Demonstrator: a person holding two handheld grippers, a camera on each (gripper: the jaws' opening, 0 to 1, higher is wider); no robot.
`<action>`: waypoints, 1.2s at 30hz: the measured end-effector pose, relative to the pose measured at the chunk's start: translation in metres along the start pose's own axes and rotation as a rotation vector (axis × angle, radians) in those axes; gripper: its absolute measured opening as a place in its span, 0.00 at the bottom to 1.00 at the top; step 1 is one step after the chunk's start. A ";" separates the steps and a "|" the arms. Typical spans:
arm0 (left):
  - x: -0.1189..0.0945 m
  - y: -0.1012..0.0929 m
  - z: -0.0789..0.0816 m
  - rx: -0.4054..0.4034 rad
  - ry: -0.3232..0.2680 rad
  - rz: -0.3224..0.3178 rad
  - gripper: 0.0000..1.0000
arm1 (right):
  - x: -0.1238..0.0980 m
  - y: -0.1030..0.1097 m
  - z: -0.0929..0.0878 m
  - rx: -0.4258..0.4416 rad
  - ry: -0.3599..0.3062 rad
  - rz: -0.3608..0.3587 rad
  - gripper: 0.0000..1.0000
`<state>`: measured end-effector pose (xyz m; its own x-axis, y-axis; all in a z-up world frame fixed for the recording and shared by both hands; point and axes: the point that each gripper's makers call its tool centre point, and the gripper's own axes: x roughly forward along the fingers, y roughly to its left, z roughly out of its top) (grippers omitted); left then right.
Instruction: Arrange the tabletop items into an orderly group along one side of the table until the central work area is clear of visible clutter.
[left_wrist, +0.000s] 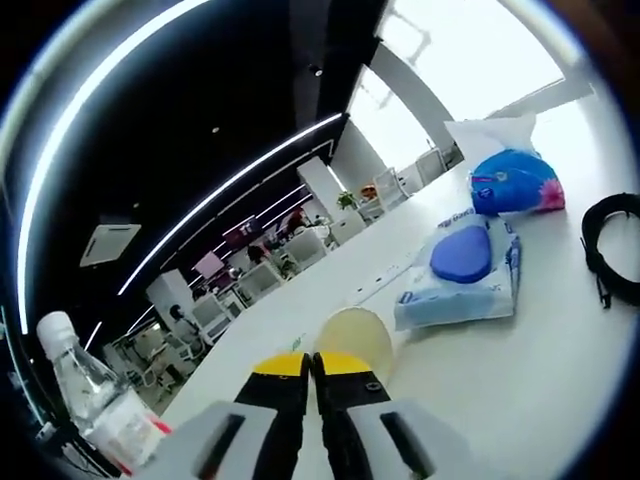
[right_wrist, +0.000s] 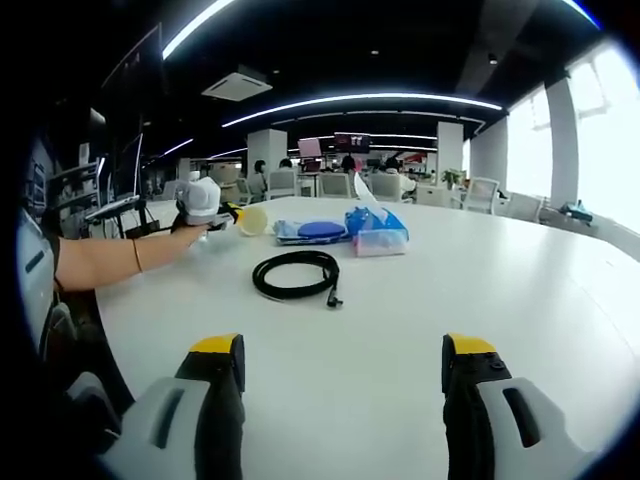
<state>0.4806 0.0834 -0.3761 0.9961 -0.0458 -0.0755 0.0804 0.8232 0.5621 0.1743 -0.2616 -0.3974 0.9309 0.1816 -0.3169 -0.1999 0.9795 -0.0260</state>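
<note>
My left gripper (left_wrist: 312, 366) is shut, its yellow tips pressed together just short of a pale yellow cup (left_wrist: 356, 335) lying on its side on the white table (left_wrist: 500, 400). Beyond the cup lie a wet-wipes pack with a blue lid (left_wrist: 460, 265), a blue tissue pack (left_wrist: 515, 180) and a coiled black cable (left_wrist: 615, 250). In the right gripper view my right gripper (right_wrist: 340, 365) stands open above the near table (right_wrist: 450, 300), holding nothing. Farther off are the cable (right_wrist: 297, 273), wipes (right_wrist: 315, 231), tissue pack (right_wrist: 378, 232), cup (right_wrist: 252, 220) and the left gripper (right_wrist: 228, 211).
A clear water bottle with a white cap (left_wrist: 95, 405) stands at the left of the left gripper view. A person's forearm (right_wrist: 110, 260) reaches over the table's left edge. Office desks and chairs (right_wrist: 400, 185) fill the room behind.
</note>
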 end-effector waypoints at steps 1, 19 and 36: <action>0.000 0.001 0.000 -0.007 0.001 -0.001 0.01 | 0.000 0.000 0.000 -0.001 0.000 0.000 0.78; -0.004 0.005 -0.001 -0.057 0.021 -0.008 0.01 | 0.003 -0.002 -0.002 0.001 0.009 0.003 0.78; -0.007 0.012 0.000 -0.091 0.044 -0.013 0.00 | 0.003 0.000 0.000 0.001 -0.002 0.006 0.78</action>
<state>0.4742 0.0937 -0.3690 0.9923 -0.0329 -0.1197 0.0872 0.8709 0.4837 0.1765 -0.2609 -0.3985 0.9303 0.1877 -0.3152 -0.2053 0.9784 -0.0232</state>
